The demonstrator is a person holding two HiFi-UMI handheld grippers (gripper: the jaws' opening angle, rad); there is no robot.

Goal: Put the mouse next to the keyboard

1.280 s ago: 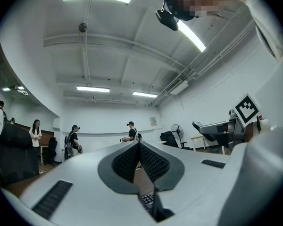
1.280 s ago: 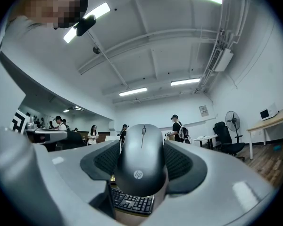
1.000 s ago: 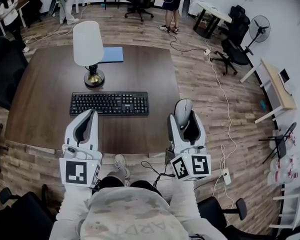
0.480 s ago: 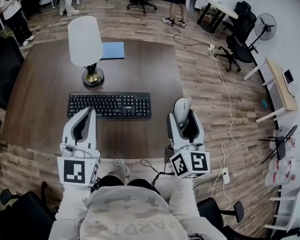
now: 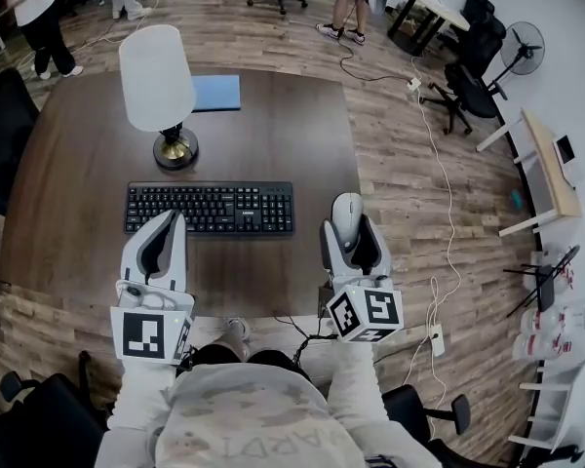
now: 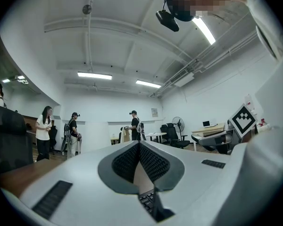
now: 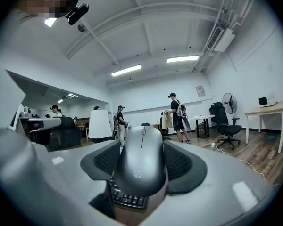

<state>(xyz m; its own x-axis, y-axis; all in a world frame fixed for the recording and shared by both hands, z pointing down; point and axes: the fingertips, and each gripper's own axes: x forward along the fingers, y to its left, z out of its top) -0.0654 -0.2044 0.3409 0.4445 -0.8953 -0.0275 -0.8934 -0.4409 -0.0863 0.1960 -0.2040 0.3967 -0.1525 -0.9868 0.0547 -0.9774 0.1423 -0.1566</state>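
1. The right gripper (image 5: 350, 240) is clenched on the mouse (image 7: 140, 166), with one pad on each flank. The mouse's nose points away from the person, in line with the jaws.
2. The mouse's long axis therefore runs near to far. That is crosswise to the keyboard (image 5: 210, 209), whose long axis runs left to right.
3. The keyboard lies to the left of this claw. In the head view the mouse sits just past the keyboard's right end, level with its key rows, with a strip of bare table (image 5: 88, 164) between them. In the right gripper view some keys show low under the mouse.
4. The table's right edge is close on the mouse's other side. Judged from that, any sideways correction should go left toward the keyboard, never right.
5. No view shows whether the mouse already rests on the wood or hangs just above it.
6. The left gripper (image 5: 164, 247) has its jaws pressed together on nothing. It sits in front of the keyboard's left half, well apart from the mouse, so the set-down falls to the right one.
7. The lamp (image 5: 157, 81) and blue pad (image 5: 216, 93) stand beyond the keyboard, out of the way.
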